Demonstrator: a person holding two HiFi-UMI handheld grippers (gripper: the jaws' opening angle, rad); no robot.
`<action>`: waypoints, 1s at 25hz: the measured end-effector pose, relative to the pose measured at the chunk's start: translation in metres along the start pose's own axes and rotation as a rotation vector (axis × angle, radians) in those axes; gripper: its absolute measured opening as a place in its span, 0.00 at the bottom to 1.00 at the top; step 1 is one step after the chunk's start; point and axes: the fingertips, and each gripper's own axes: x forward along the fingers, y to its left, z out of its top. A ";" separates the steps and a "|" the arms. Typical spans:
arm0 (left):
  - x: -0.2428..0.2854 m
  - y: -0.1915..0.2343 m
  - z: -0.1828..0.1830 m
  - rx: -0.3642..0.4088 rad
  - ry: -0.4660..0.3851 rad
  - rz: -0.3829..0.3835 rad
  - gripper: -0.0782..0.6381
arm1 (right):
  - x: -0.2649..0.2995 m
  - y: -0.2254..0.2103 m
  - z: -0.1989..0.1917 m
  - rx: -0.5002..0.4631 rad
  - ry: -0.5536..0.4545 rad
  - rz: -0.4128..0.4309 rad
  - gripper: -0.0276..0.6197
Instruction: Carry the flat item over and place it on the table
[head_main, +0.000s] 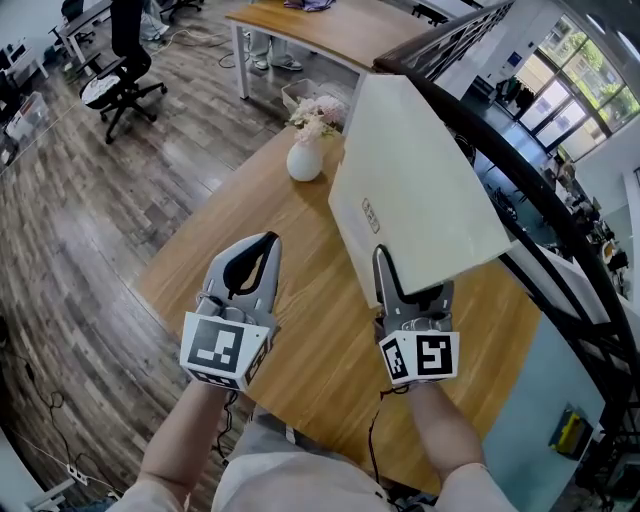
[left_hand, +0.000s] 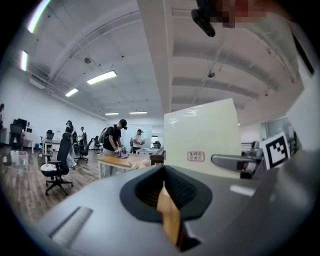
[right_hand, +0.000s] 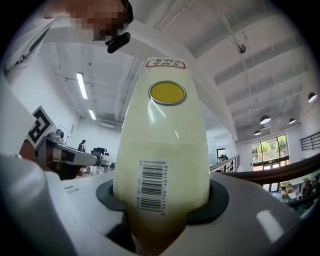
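The flat item is a cream-white board (head_main: 420, 190) with a small red label near its lower edge. My right gripper (head_main: 382, 262) is shut on that edge and holds the board tilted up over the right half of the wooden table (head_main: 300, 320). In the right gripper view the board (right_hand: 165, 150) fills the middle, with a barcode and a yellow round sticker, and is pinched between the jaws. My left gripper (head_main: 262, 245) hovers over the table to the left of the board, shut with nothing in it. From the left gripper view the board (left_hand: 202, 140) stands upright to the right.
A white vase with pale flowers (head_main: 306, 155) stands at the table's far edge, just left of the board. A dark stair railing (head_main: 540, 230) runs along the right side. An office chair (head_main: 120, 85) and another wooden table (head_main: 330, 30) stand further off on the wood floor.
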 end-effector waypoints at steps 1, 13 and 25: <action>0.006 -0.001 -0.003 0.022 -0.005 -0.004 0.11 | 0.005 -0.001 -0.005 -0.003 0.002 0.005 0.48; 0.073 0.017 -0.068 0.004 0.015 -0.076 0.11 | 0.065 -0.028 -0.071 -0.048 0.038 -0.028 0.48; 0.118 0.030 -0.140 0.016 0.071 -0.109 0.11 | 0.104 -0.036 -0.148 0.016 0.066 -0.030 0.48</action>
